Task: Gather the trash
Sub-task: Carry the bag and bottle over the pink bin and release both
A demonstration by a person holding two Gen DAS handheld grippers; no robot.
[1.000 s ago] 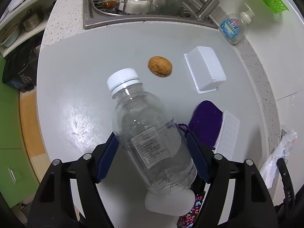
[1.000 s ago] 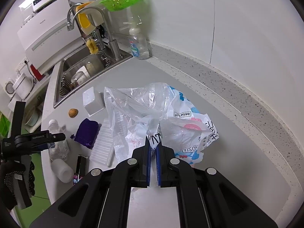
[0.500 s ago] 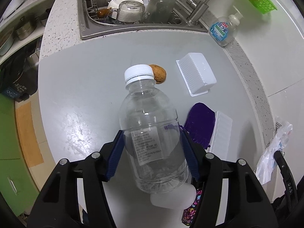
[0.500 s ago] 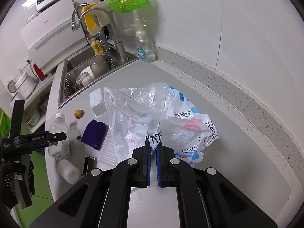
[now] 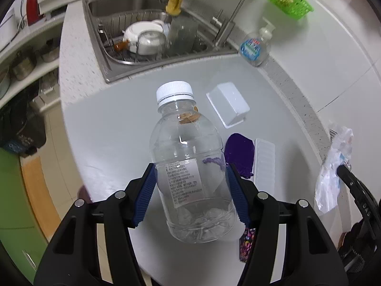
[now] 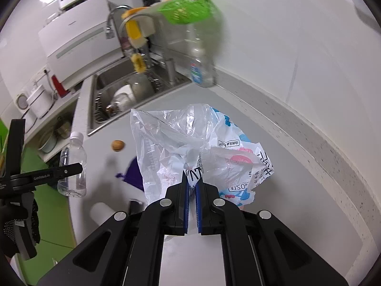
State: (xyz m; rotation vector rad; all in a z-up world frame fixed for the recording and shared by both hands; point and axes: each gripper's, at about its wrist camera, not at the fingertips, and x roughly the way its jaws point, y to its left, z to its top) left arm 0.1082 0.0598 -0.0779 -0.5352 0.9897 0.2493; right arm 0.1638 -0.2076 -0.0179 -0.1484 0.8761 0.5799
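Presently I hold the clear bottle (image 5: 190,166) in the left gripper (image 5: 190,193), its blue pads clamped on the lower body across the label, clear of the bench (image 5: 114,124). Empty but for a film at the base, it should be very light; its thin walls look springy and slick, so I judge the straight labelled section the soundest hold, not the tapering shoulder. Its long axis runs away from the gripper, white cap (image 5: 174,90) toward the sink (image 5: 147,43), base nearest me, tilted slightly left. The right gripper (image 6: 192,205) is pinched together on a fold of the limp plastic bag (image 6: 190,147), whose crumpled mouth faces the sink.
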